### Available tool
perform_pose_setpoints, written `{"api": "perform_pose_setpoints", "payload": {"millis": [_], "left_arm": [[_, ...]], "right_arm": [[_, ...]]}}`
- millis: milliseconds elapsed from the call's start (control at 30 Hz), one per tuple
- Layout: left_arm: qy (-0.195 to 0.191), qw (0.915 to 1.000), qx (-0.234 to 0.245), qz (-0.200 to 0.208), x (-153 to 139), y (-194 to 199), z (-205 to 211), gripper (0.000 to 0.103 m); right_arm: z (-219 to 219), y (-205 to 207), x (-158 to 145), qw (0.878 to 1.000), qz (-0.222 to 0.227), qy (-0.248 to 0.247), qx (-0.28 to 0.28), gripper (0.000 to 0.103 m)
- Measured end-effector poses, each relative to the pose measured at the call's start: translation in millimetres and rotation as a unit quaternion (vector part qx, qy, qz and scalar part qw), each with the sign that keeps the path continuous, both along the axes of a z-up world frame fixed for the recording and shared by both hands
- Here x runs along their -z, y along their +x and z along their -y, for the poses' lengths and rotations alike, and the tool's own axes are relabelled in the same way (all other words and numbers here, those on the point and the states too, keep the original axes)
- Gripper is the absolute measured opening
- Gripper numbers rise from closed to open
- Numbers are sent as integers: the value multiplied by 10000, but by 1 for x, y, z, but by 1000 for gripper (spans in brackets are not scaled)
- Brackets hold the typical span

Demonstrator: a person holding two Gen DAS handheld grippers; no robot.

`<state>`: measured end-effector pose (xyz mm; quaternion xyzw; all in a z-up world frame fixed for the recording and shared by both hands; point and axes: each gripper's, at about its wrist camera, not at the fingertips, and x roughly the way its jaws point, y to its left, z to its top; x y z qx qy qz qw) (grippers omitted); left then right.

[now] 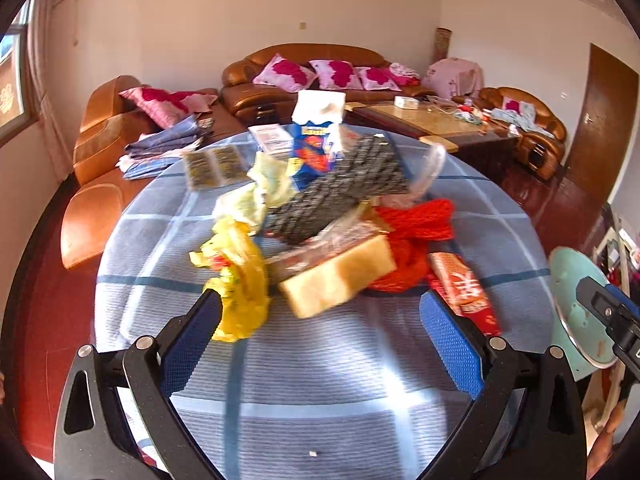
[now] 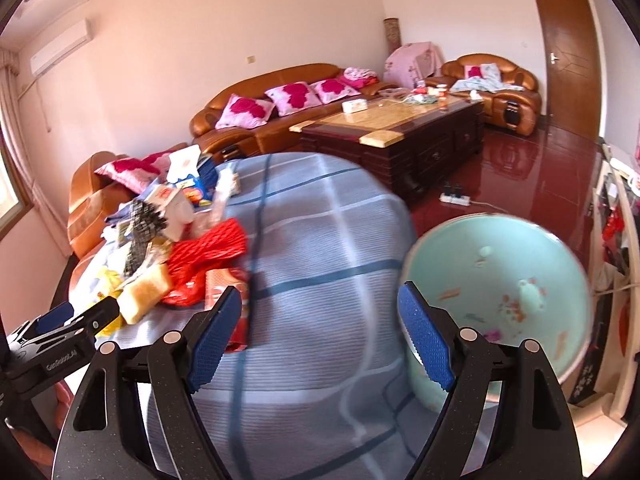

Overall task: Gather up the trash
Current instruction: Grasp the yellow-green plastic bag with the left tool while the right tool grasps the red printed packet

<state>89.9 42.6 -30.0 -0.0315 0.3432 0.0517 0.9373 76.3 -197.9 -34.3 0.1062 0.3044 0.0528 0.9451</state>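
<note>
- Brown leather sofas (image 2: 276, 120) with pink floral cushions line the far wall, with a dark wooden coffee table (image 2: 404, 136) in front of them, well beyond both tools, on a glossy red floor (image 2: 520, 176).
- Nearer, a round table under a blue-and-white checked cloth (image 1: 320, 380) fills the space ahead of both tools.
- Trash sits in a heap on the cloth ahead of the left gripper (image 1: 320, 320): a crumpled yellow plastic bag (image 1: 240, 292) just beside its left finger, a tan sponge-like block (image 1: 340, 276) straight ahead, red mesh netting (image 1: 416, 236) behind that, a red printed packet (image 1: 464, 288) near its right finger, a dark patterned wrapper (image 1: 340, 196) and a blue snack carton (image 1: 316, 148) farther off.
- Left gripper: jaws spread wide, holding nothing, over bare cloth short of the heap.
- Right gripper (image 2: 320, 328): jaws likewise wide apart and empty; the red packet lies just past its left finger.
- A pale green round bowl (image 2: 500, 280) with food scraps inside lies by the right finger of the right gripper; whether they touch cannot be told.
</note>
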Motion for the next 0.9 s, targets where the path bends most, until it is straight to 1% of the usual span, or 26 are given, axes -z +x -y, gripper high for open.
{"api": "perform_pose_setpoints", "payload": {"millis": [100, 333, 467, 567, 667, 733, 767, 800, 867, 900], "left_arm": [[-84, 9997, -230, -65, 6, 3, -21, 97], [-344, 9965, -731, -190, 18, 8, -66, 97], [-382, 9954, -834, -261, 26, 14, -81, 97], [-509, 9945, -837, -371, 34, 22, -86, 97], [-570, 9942, -821, -404, 38, 30, -87, 96], [-638, 9940, -783, -419, 40, 35, -88, 94], [-680, 9938, -761, -434, 42, 37, -89, 89], [-740, 9935, -714, -489, 43, 40, -89, 81], [-874, 9929, -597, -536, 45, 42, -91, 75], [-892, 9928, -576, -548, 46, 43, -92, 74]], "right_arm": [[-21, 7, 4, 9998, -51, -49, -160, 80], [-63, 31, 20, 9981, -331, -181, -495, 80], [-78, 43, 28, 9969, -449, -304, -564, 80], [-86, 53, 37, 9959, -585, -417, -548, 79], [-91, 59, 44, 9946, -720, -496, -555, 76], [-96, 63, 49, 9935, -805, -573, -563, 73], [-98, 65, 50, 9931, -825, -602, -568, 72], [-101, 66, 51, 9926, -842, -666, -571, 71], [-104, 67, 53, 9916, -868, -758, -592, 70], [-106, 68, 54, 9909, -894, -806, -604, 67]]}}
